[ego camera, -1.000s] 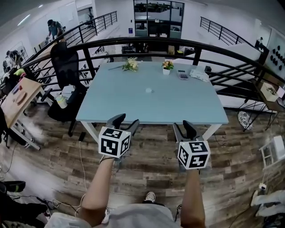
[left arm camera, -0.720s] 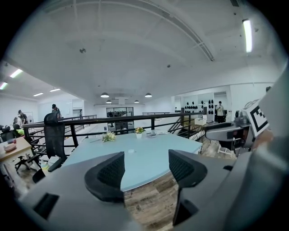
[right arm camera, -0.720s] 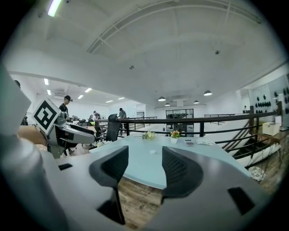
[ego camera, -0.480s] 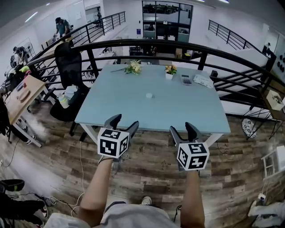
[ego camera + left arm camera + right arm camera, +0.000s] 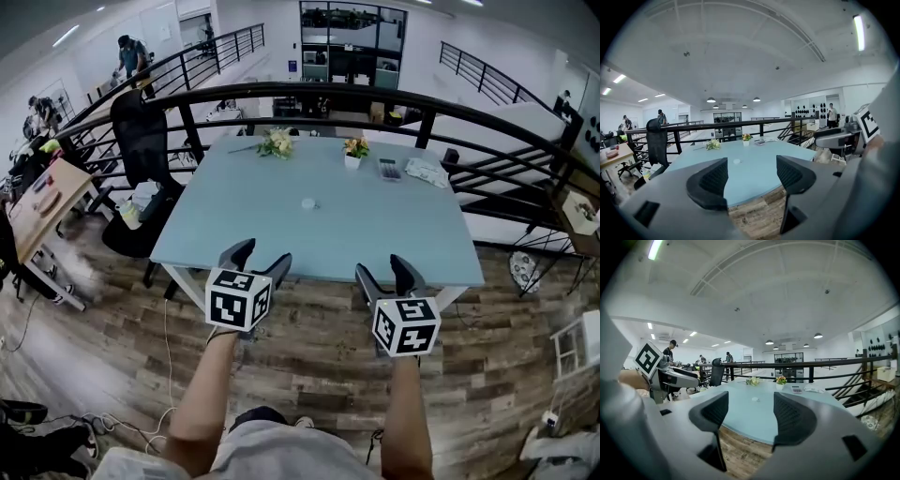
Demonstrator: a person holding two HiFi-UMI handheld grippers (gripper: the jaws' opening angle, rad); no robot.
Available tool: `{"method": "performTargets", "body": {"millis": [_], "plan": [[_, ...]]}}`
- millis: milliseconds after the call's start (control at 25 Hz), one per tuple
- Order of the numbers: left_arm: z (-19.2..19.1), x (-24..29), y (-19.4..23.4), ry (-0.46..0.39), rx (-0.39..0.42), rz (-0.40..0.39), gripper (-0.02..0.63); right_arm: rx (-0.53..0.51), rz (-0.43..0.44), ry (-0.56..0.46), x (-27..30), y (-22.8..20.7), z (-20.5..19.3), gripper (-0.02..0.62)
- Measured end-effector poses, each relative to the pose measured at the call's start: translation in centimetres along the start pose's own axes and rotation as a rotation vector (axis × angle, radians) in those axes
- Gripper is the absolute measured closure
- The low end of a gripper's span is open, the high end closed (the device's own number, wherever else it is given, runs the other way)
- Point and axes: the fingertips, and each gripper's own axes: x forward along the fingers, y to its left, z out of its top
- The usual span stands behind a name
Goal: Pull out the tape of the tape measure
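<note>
Pale blue table [image 5: 394, 234] before me carries what looks like the tape measure [image 5: 308, 202], small and white, near its middle. My left hand-held gripper [image 5: 262, 256] and right hand-held gripper [image 5: 383, 268] hover at the near edge. Their jaws have just been opening and stand wide, with nothing between them.

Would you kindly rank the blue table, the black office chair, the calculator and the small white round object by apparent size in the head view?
1. blue table
2. black office chair
3. calculator
4. small white round object, only slightly smaller than the calculator
</note>
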Motion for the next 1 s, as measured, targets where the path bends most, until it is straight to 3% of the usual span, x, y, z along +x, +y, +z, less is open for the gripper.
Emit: {"method": "performTargets", "body": {"millis": [520, 1000], "plan": [[-0.2, 2.6, 1.6, -0.019, -0.027, 0.019, 0.284, -0.018, 0.016, 0.012, 3.1, -1.1, -0.5, 0.311], [-0.1, 7.7, 5.6, -0.016, -0.043, 0.012, 0.284, -0.021, 0.016, 0.033, 9.6, -2.0, -0.7, 0.311]]}}
